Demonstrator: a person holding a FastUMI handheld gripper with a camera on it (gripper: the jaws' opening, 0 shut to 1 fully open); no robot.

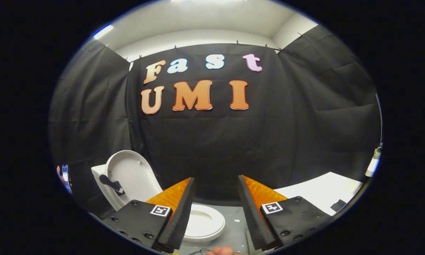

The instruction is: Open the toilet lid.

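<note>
So the lid (132,175) is already up, leaning back against the tank, and the seat (205,221) is down with the bowl open under it. Looks like the lifting is done and this is pretty much the wrap-up, with the claw (216,184) raised well above and clear of the toilet (106,191). The toilet sits low and off to the left of the fingers; the left finger covers part of the seat. The claw is spread wide with nothing between the fingers, just the dark wall beyond. If anything's left, it's probably only pulling away without bumping the lid, since it looks fairly upright and might drop back.

Count, big to small: 1 toilet, 1 white counter (322,193) off to the right, 1 lid, 1 seat, 1 claw with 2 fingers.
</note>
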